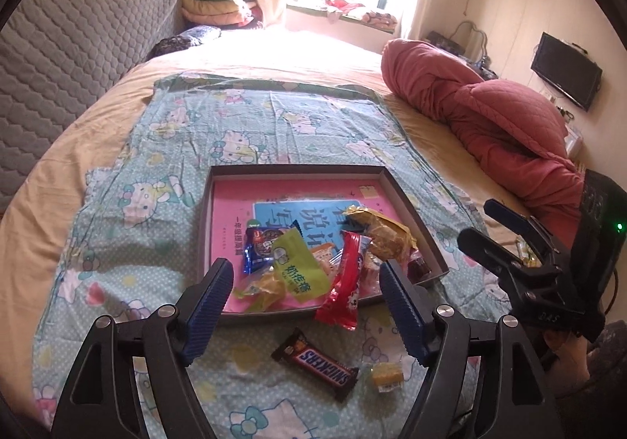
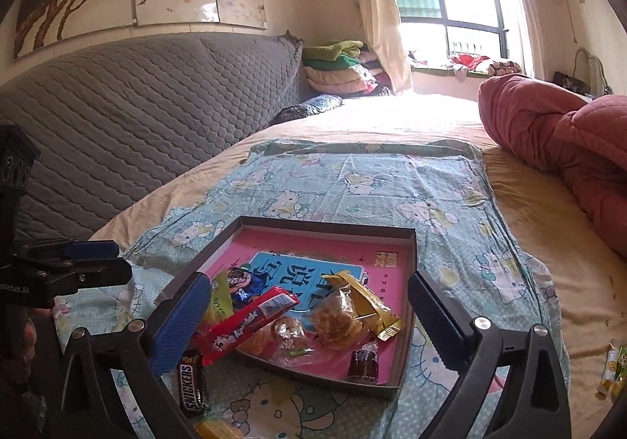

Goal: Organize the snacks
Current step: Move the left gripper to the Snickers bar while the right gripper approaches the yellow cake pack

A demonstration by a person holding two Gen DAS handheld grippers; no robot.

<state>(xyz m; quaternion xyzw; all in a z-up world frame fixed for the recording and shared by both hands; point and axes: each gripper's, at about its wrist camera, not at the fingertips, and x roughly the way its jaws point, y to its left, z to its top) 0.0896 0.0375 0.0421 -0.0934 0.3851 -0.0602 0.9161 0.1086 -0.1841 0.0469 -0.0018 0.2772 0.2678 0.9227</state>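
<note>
We read the shallow tray (image 1: 207, 227) as the collecting place: it sits on the cartoon-cat cloth (image 1: 250, 129) spread over the bed (image 1: 47, 180), probably to keep wrappers off the sheet. Most snacks are heaped at the tray's near end, the end closest to both hands, while the far half shows only its bare pink liner.

The left gripper (image 1: 307, 308) hangs over that near edge with its blue pads spread and nothing between them. The right gripper (image 2: 309, 321) is likewise spread wide and empty, framing the pile from the other side.

The red wrapper (image 1: 345, 282) lies slanted across the near rim, half in and half out, so we judge it not properly placed. The green packet (image 1: 299, 268) and the blue packet (image 1: 256, 249) lie flat inside, and a yellow-wrapped pastry (image 1: 386, 233) rests on top of the others. A small dark candy (image 2: 362, 362) sits alone in the near right corner.

Outside the tray, the Snickers bar (image 1: 315, 362) lies on the cloth just before the rim, with a small yellow sweet (image 1: 386, 374) beside it. Another yellow-green packet (image 2: 613, 372) lies well apart at the cloth's right edge. We judge these 3 as what remains to gather.
</note>
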